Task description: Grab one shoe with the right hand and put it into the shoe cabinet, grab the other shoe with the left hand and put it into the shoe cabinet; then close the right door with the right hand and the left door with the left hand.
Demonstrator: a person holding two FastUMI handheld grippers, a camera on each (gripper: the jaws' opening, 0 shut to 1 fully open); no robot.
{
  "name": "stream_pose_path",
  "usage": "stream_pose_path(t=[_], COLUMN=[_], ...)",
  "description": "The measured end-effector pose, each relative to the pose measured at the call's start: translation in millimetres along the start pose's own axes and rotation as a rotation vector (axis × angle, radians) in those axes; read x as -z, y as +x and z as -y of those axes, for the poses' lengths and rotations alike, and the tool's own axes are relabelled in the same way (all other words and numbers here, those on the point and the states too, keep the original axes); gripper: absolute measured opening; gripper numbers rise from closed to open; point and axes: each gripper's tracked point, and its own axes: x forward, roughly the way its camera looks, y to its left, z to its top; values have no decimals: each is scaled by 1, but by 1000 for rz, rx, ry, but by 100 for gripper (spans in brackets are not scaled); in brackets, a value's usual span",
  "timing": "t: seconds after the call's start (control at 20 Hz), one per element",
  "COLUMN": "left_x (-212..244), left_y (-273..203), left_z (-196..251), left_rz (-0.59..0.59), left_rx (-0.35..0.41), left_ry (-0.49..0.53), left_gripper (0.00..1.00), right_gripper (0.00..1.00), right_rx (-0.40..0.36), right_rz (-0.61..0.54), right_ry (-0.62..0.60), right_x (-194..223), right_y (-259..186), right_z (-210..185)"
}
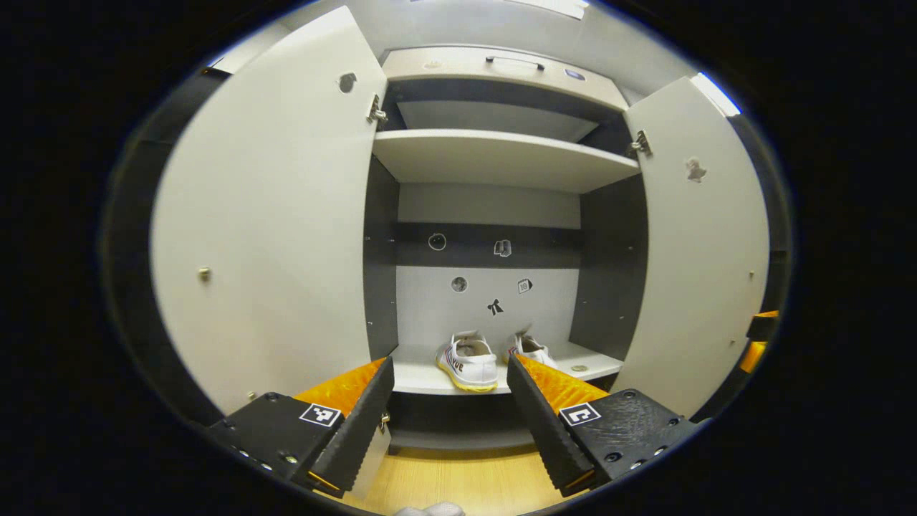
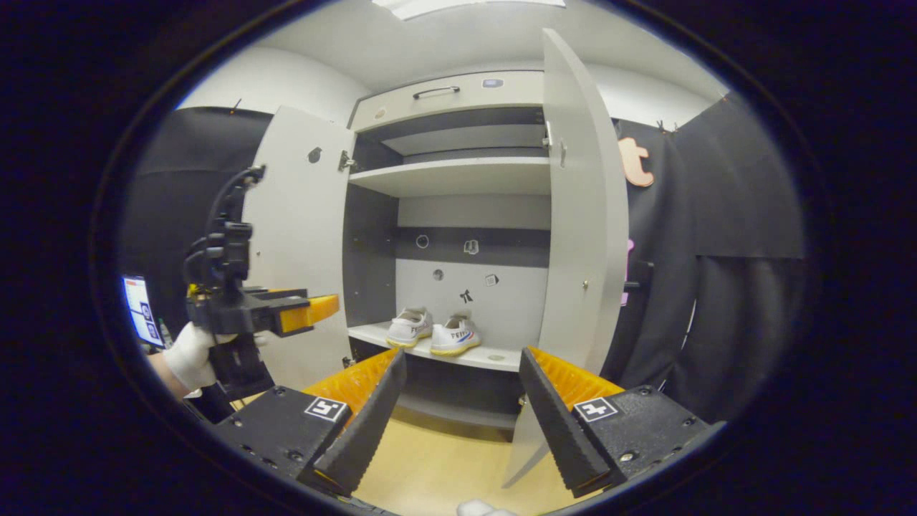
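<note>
- The left hand-held gripper [image 1: 450, 423] hangs released, fingers spread with nothing between them, in front of the open cabinet [image 1: 501, 154] and above the wooden floor [image 1: 458, 480].
- The right hand-held gripper [image 2: 462, 416] is likewise released and grasps nothing; its view shows the left hand-held gripper off to the left, held in a white-gloved hand [image 2: 190, 355].
- Both shoes [image 1: 467, 362] [image 1: 531, 349] sit side by side on the bottom shelf [image 1: 419, 376], heels outward, just apart.
- The left door [image 1: 269, 215] and right door [image 1: 698, 244] stand wide open.
- In the right gripper view, the right door is edge-on, just beside the right finger and hiding the cabinet's right side.
- Black cloth [image 2: 723, 215] hangs behind.
</note>
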Motion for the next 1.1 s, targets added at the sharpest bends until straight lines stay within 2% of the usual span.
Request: stream_pose_path(t=[0.1, 0.35, 0.6, 0.85, 1.1], left_x=[4, 15, 31, 35, 15], left_y=[-44, -148, -217, -234, -231], left_z=[-9, -42, -55, -41, -18], left_rz=[5, 12, 11, 5, 57], left_rx=[3, -43, -39, -35, -48], left_ry=[4, 33, 8, -2, -6], left_gripper=[95, 94, 95, 95, 95], right_gripper=[100, 100, 99, 99, 100], right_rx=[26, 105, 220, 292, 336], right_rz=[15, 45, 39, 16, 16], right_ry=[-6, -9, -4, 8, 25], right_x=[-4, -9, 1, 9, 8], right_y=[-13, -51, -87, -111, -101], right_z=[-9, -23, -9, 33, 98])
